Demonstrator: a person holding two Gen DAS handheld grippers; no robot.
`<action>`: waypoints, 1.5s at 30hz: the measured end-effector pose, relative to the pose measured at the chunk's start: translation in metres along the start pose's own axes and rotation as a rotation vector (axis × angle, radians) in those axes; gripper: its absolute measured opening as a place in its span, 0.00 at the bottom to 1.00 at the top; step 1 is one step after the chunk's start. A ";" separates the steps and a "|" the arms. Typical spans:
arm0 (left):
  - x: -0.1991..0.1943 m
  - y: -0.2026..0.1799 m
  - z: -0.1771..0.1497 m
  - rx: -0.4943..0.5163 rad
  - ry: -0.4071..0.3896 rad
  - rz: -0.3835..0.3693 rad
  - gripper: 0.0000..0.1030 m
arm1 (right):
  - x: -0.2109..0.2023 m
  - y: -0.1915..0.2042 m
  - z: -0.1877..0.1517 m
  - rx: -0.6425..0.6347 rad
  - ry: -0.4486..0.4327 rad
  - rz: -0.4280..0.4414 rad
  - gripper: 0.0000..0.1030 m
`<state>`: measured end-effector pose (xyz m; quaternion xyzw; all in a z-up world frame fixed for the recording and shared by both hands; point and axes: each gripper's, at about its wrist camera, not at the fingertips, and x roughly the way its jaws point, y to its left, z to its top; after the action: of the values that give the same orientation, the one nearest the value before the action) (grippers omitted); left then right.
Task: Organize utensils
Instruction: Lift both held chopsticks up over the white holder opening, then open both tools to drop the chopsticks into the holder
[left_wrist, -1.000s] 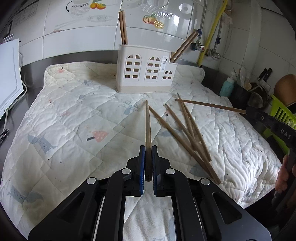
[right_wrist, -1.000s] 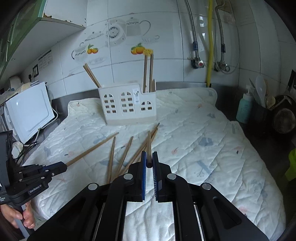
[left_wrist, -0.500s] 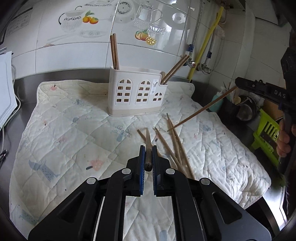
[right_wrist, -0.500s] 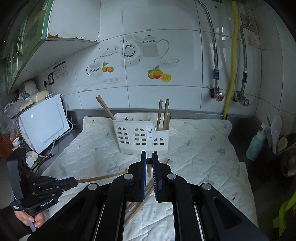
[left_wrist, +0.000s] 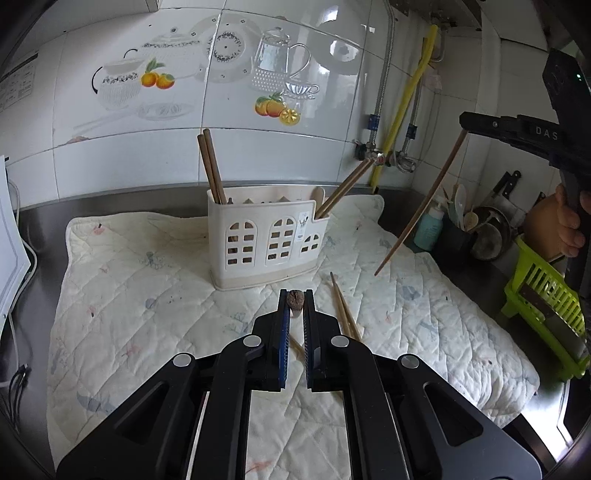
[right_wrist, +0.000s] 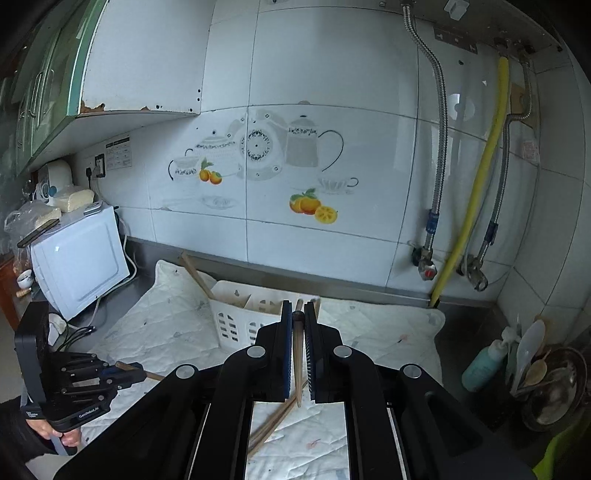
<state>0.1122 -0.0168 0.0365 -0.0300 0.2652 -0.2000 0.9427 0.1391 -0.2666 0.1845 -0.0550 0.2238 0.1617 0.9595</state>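
Left wrist view shows the left tool (left_wrist: 296, 301) clenched on a wooden chopstick (left_wrist: 295, 298) near the white slotted caddy (left_wrist: 265, 238); the right tool (right_wrist: 297, 316) clamps another chopstick (right_wrist: 297, 363) above it. Lower each slim, smooth stick steeply, tip first, into an open compartment, avoiding the sticks already leaning there.

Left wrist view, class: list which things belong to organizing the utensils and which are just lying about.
Belong to the job:
white holder
chopstick in left tool
chopstick in right tool
loose chopsticks on quilted mat

Lying about:
green rack
teal bottle
yellow hose
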 end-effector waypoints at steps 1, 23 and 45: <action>0.002 0.001 0.004 0.000 0.001 -0.002 0.05 | 0.001 -0.003 0.007 0.003 -0.009 -0.004 0.06; 0.000 -0.016 0.092 0.083 -0.112 0.008 0.05 | 0.118 -0.023 0.069 0.075 -0.009 0.019 0.06; 0.027 -0.006 0.207 0.110 -0.311 0.178 0.05 | 0.098 -0.047 0.021 0.059 -0.011 0.000 0.13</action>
<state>0.2373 -0.0432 0.2014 0.0149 0.1066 -0.1230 0.9865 0.2462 -0.2791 0.1612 -0.0256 0.2233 0.1553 0.9619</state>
